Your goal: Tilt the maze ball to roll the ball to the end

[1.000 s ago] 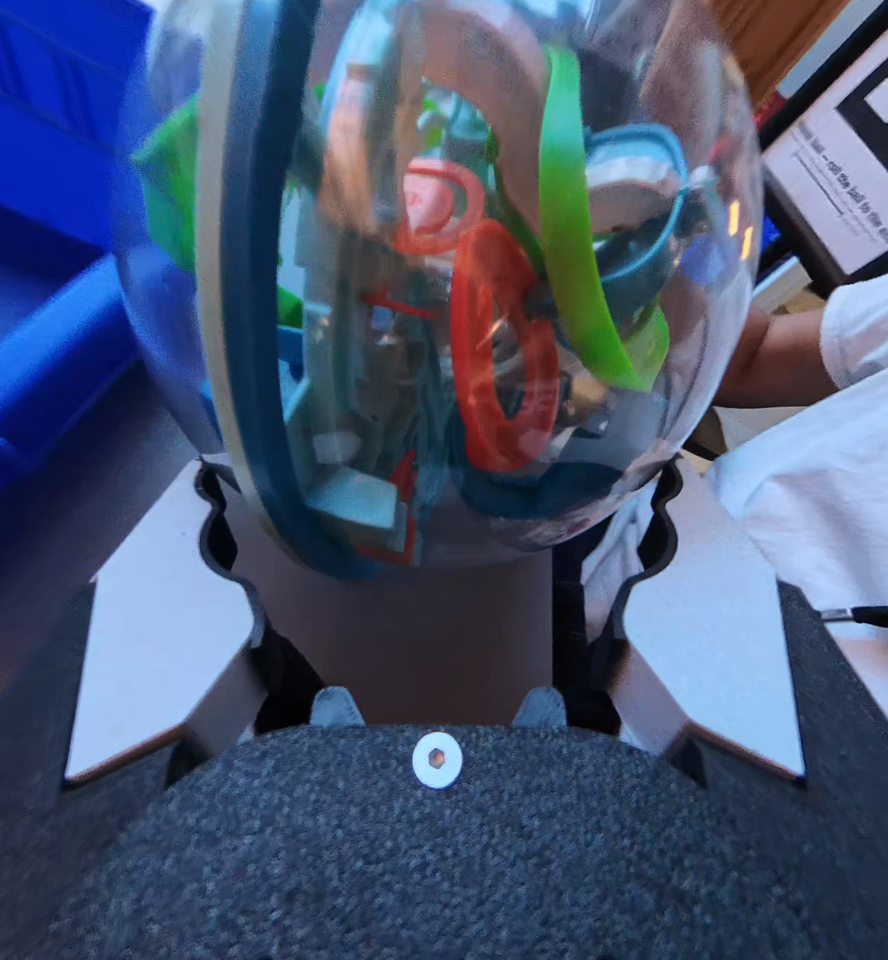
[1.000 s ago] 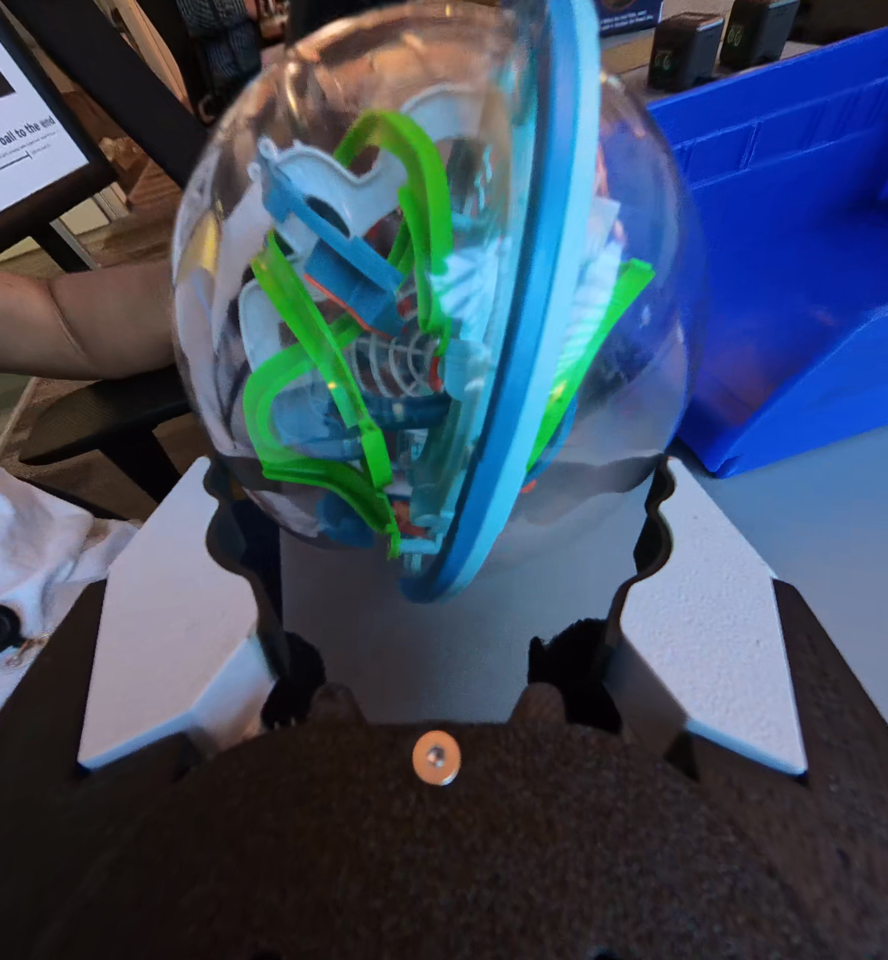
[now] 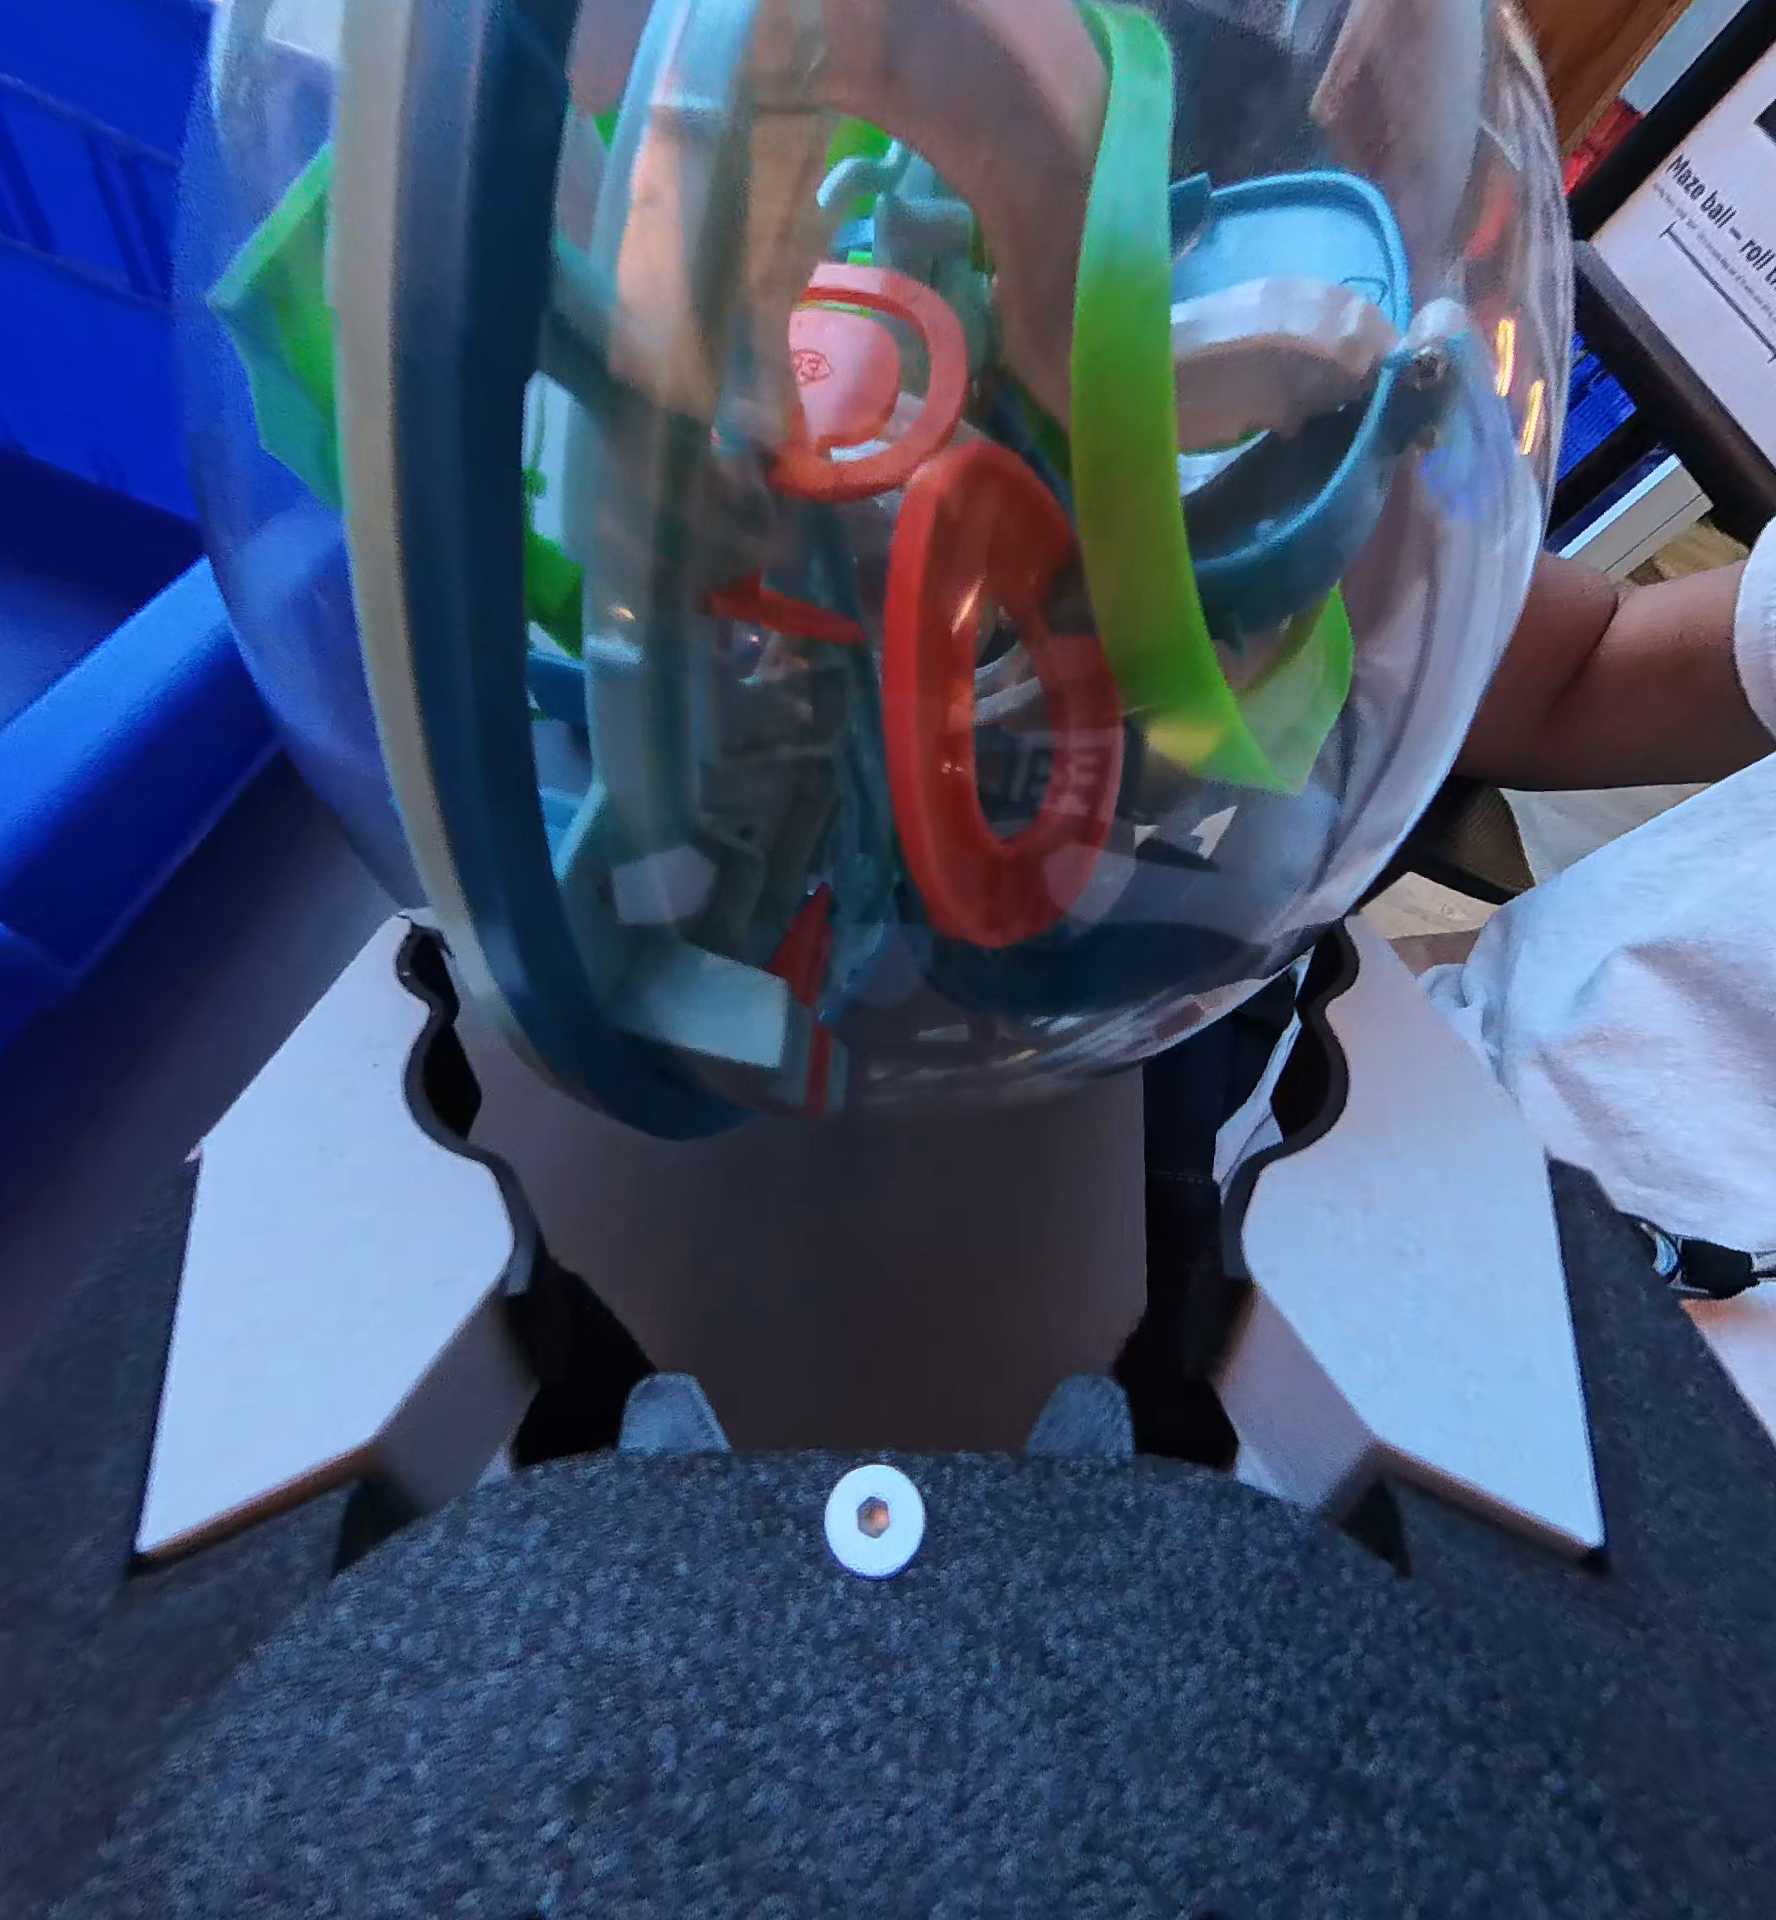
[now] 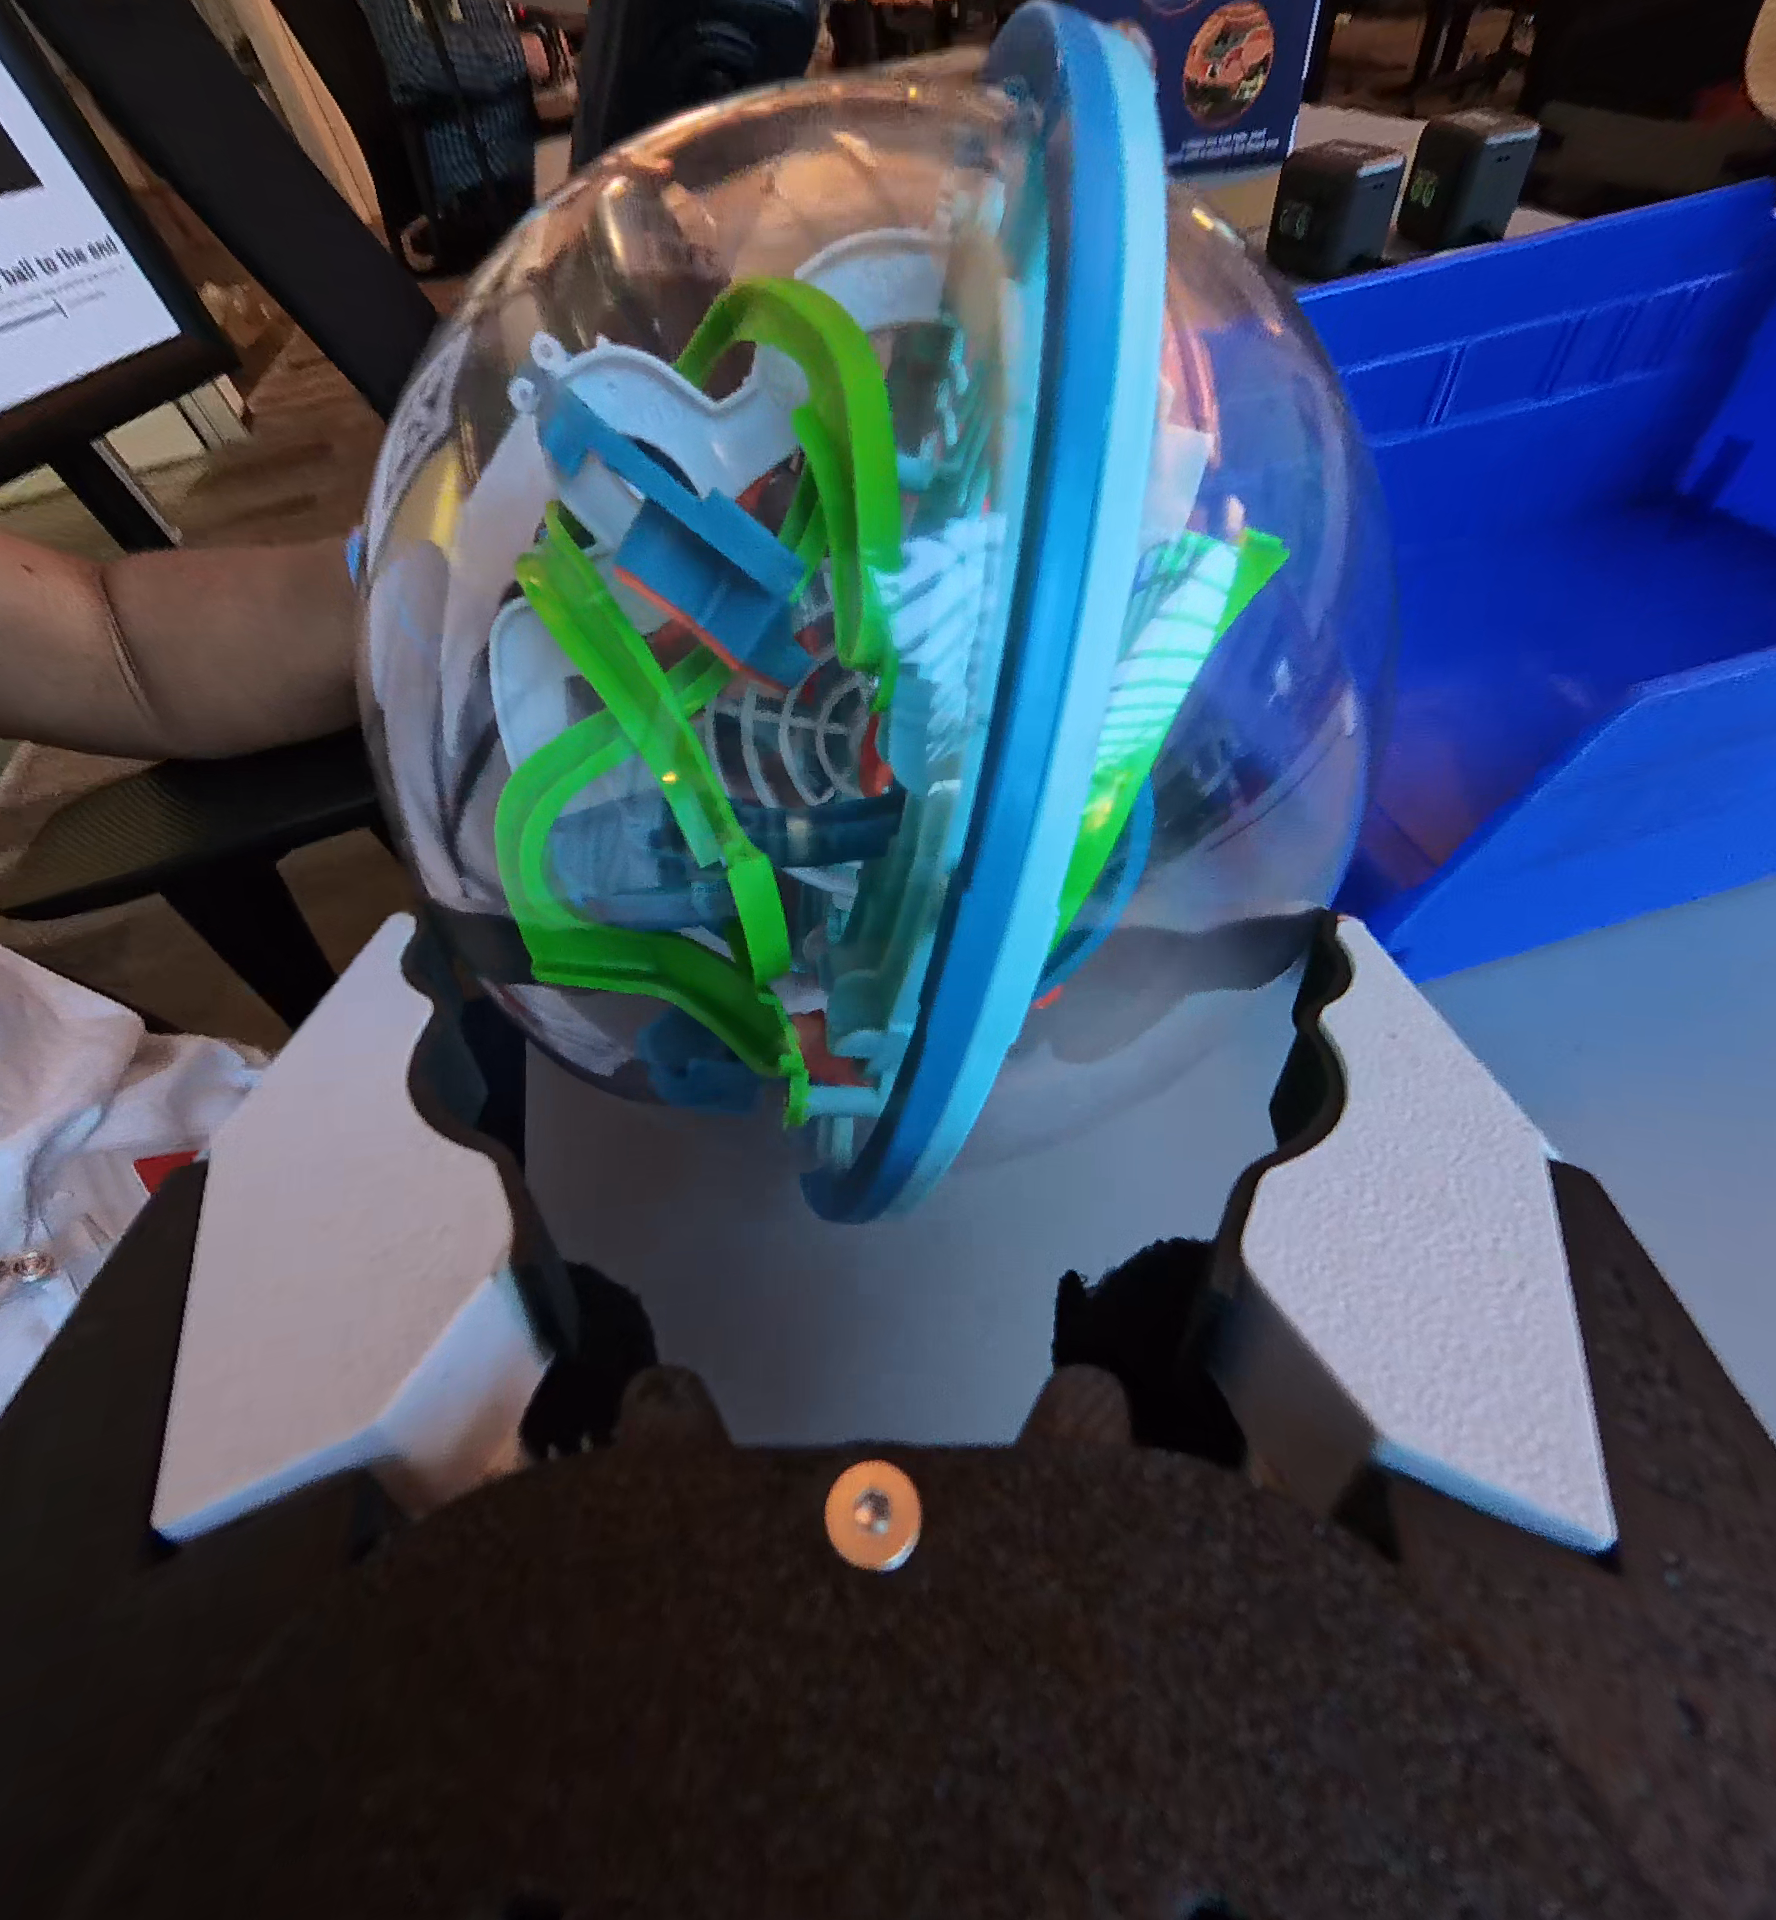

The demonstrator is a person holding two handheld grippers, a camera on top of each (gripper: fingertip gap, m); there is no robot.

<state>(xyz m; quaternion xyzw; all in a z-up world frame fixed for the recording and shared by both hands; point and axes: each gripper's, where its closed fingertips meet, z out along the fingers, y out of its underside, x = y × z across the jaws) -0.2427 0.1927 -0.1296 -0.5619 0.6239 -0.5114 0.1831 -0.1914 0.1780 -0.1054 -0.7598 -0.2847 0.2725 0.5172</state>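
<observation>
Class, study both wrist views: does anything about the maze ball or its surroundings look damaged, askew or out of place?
Nothing stands out. The maze ball looks intact, held off the table, its blue seam ring slanted as tilting requires. The blue bin sits upright behind.

Framed white sign (image 3: 1736,239): printed text lines, black square marker. Blue poster (image 4: 1232,83): small print, blurred. Embossed mark on red maze piece (image 3: 811,364), illegible.

Dark speckled gripper (image 4: 868,1029) bodies, white wavy-edged fingers (image 4: 344,1226), perhaps hex screws.

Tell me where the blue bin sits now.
The blue bin fills the right wrist view's right side, just behind the maze ball; it lies left in the left wrist view.
</observation>
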